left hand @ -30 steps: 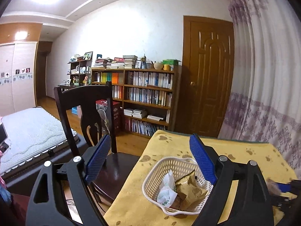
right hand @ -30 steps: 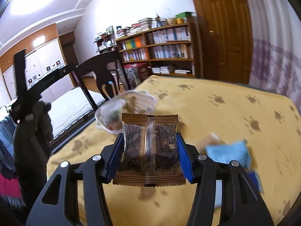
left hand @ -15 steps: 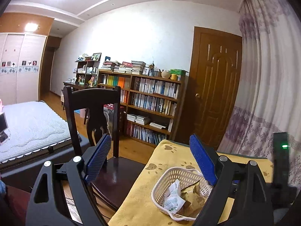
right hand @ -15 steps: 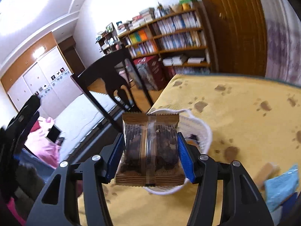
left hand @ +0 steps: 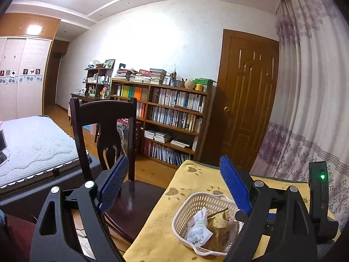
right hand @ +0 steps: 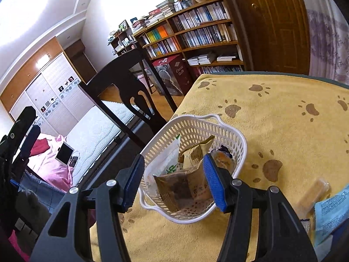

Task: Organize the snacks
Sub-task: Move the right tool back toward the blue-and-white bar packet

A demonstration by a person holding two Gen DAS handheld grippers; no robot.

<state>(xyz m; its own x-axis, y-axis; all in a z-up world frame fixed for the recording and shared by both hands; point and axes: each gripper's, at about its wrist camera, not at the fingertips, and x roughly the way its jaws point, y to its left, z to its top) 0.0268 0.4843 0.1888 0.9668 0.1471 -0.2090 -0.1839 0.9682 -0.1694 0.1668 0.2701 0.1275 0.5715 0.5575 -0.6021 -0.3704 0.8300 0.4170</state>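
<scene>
Dropping snacks into the white basket (right hand: 236,140) is the step in hand. The right tongs (right hand: 174,180) hang just above it with the jaws spread wide and nothing between the blue pads; a brown packet (right hand: 174,191) lies in the basket right below the gap, atop other wrappers and a white-and-green pouch (right hand: 168,159). The release looks done, so the job now is to clear out cleanly.

The left tongs (left hand: 174,185) are also wide open and empty, held off the bench's left side, over the dark chair (left hand: 102,113). From that view the basket (left hand: 187,207) sits near the bench (left hand: 196,174) corner, partly behind the right finger.

To do it well:
- Lift the right tongs straight up before swinging away — the right pad sits near the basket rim, and a sideways pull could snag it and drag the light plastic basket toward the edge.
- Keep the jaws spread for the next pick.
- Still loose on the yellow paw-print cloth at lower right: a pale stick-shaped snack (right hand: 314,193) and a light blue packet (right hand: 331,211), near each other and well apart from the basket.
- The blue one lies flat, so come in low with the fingers astride its short edges.
- Left tongs could steady the basket if it shifts.
</scene>
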